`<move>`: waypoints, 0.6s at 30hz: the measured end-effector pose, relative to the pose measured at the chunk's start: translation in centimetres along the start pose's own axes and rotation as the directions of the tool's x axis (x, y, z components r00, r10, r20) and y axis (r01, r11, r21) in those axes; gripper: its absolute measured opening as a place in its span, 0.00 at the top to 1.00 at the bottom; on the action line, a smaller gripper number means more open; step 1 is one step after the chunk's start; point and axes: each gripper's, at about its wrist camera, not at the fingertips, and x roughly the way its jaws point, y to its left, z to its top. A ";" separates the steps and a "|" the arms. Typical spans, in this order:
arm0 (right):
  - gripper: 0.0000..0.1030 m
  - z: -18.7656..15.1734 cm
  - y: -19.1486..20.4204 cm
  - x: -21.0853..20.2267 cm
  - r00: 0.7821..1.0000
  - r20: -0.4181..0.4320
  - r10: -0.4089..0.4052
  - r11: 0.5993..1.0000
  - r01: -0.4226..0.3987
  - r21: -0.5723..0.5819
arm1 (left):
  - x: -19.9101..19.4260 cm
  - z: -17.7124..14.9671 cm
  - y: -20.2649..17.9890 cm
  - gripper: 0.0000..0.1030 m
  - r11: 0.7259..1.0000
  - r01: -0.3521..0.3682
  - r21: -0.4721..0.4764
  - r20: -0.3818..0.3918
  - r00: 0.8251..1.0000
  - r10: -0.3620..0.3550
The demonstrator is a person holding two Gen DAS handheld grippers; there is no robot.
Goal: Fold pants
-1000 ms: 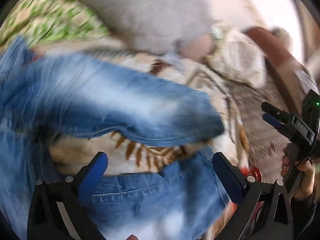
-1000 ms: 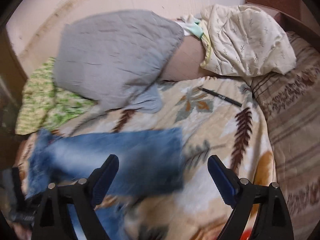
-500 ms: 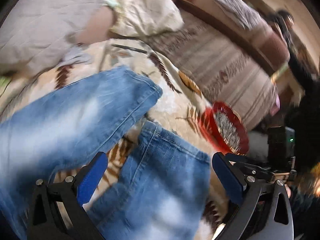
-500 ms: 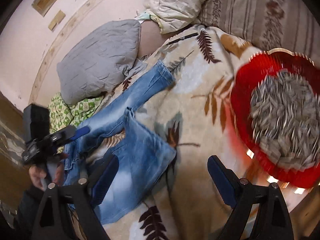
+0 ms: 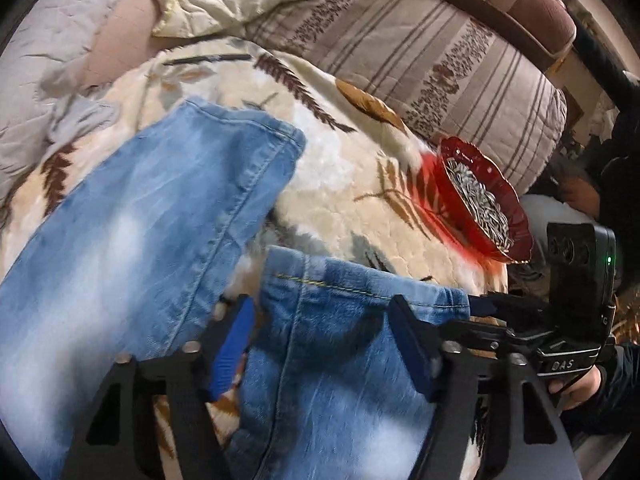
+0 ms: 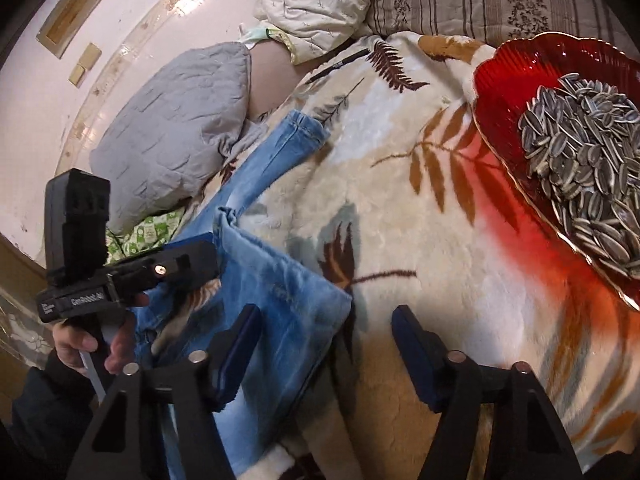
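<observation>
Both jaws gape at jeans point(image 5: 332, 360) hem on blanket point(image 6: 400, 240).

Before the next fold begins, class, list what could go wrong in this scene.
1. The red dish heaped with sunflower seeds sits on the soft blanket, near the right gripper. A swing of denim or a tug on the blanket could tip it.
2. The two legs of the jeans lie splayed apart, so the fold may come out crooked.
3. The left gripper is open over one hem; a shallow bite may slip.
</observation>
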 end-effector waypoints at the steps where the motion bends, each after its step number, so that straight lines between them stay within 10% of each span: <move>1: 0.53 0.1 0.0 0.1 1.000 -0.004 0.015 1.000 -0.015 -0.001 | 0.2 0.1 -0.2 0.41 1.000 -0.001 0.010 -0.009 1.000 0.001; 9: 0.85 -0.3 1.0 -0.5 0.999 0.018 0.032 0.998 -0.030 -0.064 | -0.9 0.1 -0.8 0.87 1.000 -0.022 0.021 0.007 1.000 0.022; 18: 0.86 0.0 3.6 -7.2 0.979 0.201 0.043 0.986 -0.010 -0.164 | -6.0 3.2 -6.5 0.95 0.988 -0.029 0.150 0.111 0.994 0.013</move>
